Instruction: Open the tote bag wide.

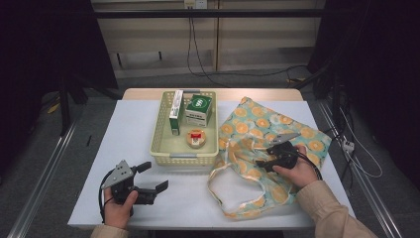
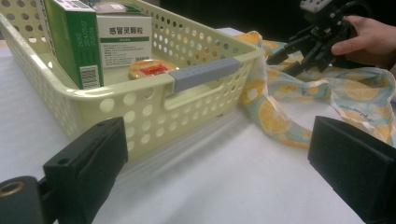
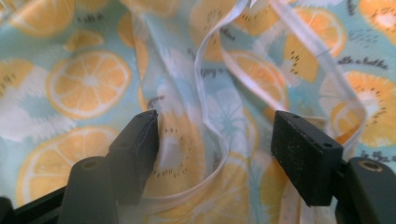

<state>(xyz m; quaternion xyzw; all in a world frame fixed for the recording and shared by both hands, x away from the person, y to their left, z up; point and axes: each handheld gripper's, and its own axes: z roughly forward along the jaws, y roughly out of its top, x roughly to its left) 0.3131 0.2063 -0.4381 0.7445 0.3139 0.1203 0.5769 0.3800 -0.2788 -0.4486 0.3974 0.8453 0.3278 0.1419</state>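
The right claw hovers released over the fruit-print bag right of the basket, while the left claw rests released on the near-left table.

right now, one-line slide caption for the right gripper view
Open right gripper poised over the orange-print cloth bag, a white-edged fold between its jaws.

Overhead view; gripper cameras close (shared bag)
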